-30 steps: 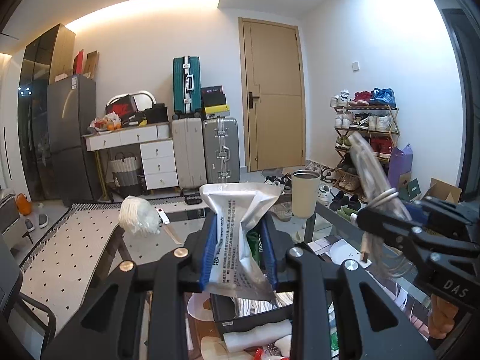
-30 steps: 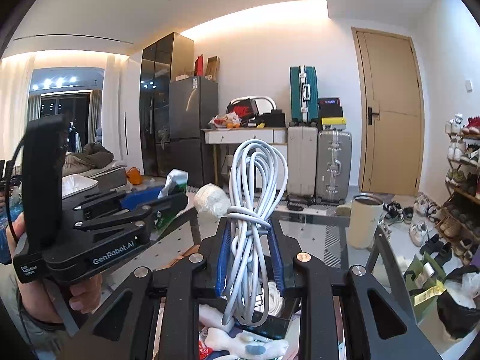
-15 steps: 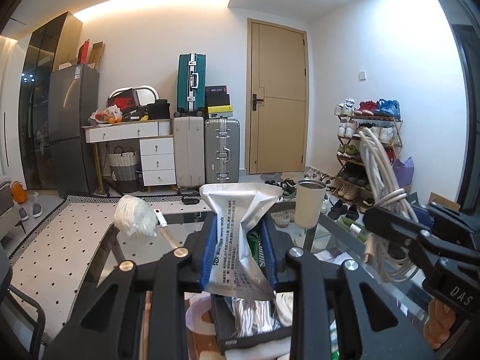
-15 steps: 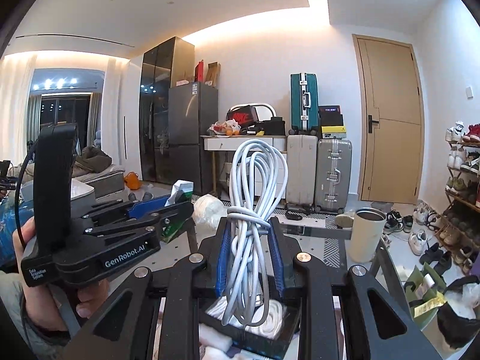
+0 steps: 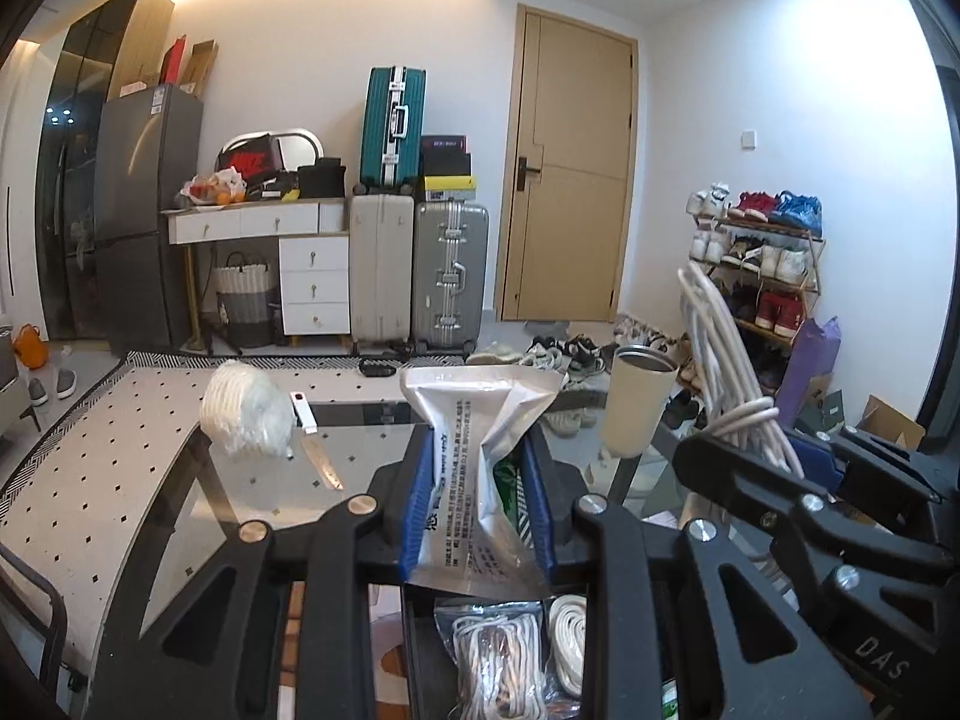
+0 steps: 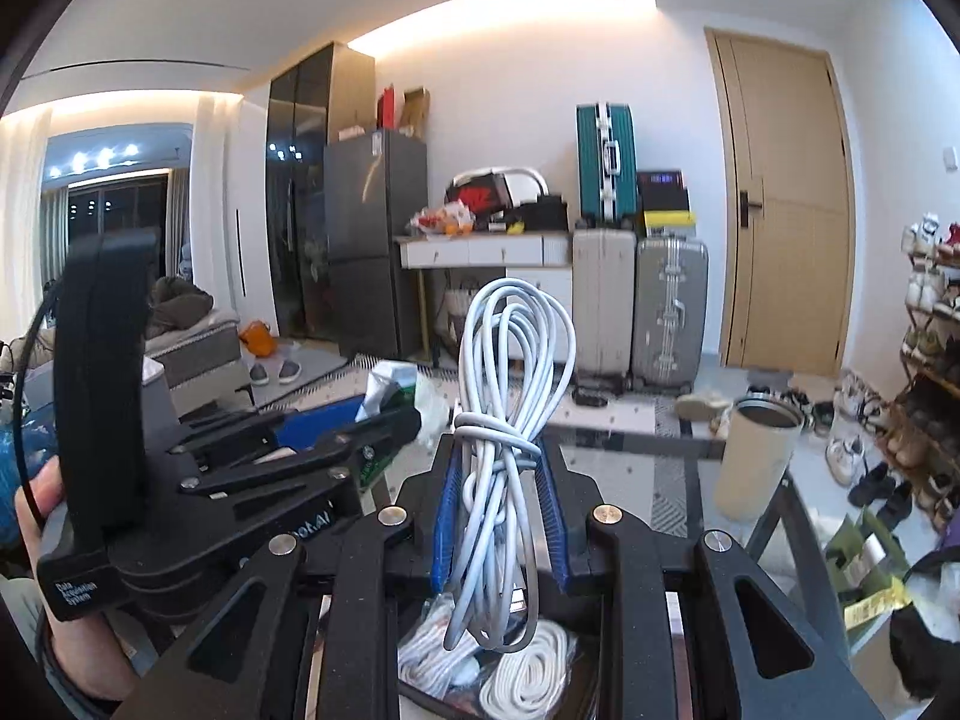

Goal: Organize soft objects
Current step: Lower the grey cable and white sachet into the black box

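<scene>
Both grippers have risen, carrying their loads above the black box (image 5: 420, 630) at six o'clock. Left gripper (image 5: 477, 510) pinches the crinkled silver foil pouch (image 5: 474, 450); right gripper (image 6: 501, 516) clamps the coiled white cable bundle (image 6: 510, 408), probably for sorting elsewhere.

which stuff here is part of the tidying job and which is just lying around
Job:
- silver foil pouch, in left claw
- coiled white cable, in right claw
- black box holding white rope bundles

Lying around:
- beige tumbler
- clear bagged bundle
- suitcases
</scene>
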Motion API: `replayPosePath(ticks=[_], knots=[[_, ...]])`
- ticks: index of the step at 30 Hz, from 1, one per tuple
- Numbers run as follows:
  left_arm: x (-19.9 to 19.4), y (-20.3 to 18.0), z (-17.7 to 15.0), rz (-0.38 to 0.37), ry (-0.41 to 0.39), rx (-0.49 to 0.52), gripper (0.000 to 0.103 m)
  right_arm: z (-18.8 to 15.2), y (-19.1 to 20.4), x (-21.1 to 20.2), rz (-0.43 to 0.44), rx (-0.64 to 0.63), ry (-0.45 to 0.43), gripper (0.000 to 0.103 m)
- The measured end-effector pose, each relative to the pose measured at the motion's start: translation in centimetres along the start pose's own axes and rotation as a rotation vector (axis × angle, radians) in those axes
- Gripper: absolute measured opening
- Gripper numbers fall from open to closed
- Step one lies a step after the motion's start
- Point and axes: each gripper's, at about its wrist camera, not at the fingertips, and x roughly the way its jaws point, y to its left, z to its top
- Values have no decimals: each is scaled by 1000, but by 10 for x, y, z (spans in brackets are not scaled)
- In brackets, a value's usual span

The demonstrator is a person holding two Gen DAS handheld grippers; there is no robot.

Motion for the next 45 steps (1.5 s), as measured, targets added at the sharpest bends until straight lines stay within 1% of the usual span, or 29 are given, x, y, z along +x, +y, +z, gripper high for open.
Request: replayPosePath(ticks=[5,7,10,12,14,16,19,21,23,31,35,42,45], knots=[[2,1,1,-8,21,-10,27,-2,-5,14,0,20,62,24],[8,2,0,2,59,-17,27,-5,-5,16,-15,2,87,24],[21,8,-5,-1,145,-44,27,-10,-6,26,-10,6,142,24],[29,10,-9,-3,187,-53,26,-14,-9,36,2,19,196,24],[37,12,-12,-13,225,-64,25,-21,-11,51,4,29,274,24],[44,10,-16,-27,268,-63,25,-28,-14,59,8,43,321,24],[51,5,-21,-36,307,-40,25,-38,-17,72,5,48,384,24],[57,1,-26,-40,349,-29,25,-42,-19,76,3,58,409,24],[61,-1,-30,-45,374,-22,25,-44,-22,79,5,66,430,24],[70,-8,-42,-50,447,8,25,-61,-31,92,-5,100,547,24],[76,-9,-49,-53,496,17,25,-66,-37,99,-6,109,582,24],[81,-12,-63,-44,562,30,25,-80,-32,110,3,102,663,24],[84,-11,-71,-52,616,16,25,-81,-28,109,2,85,674,24]])
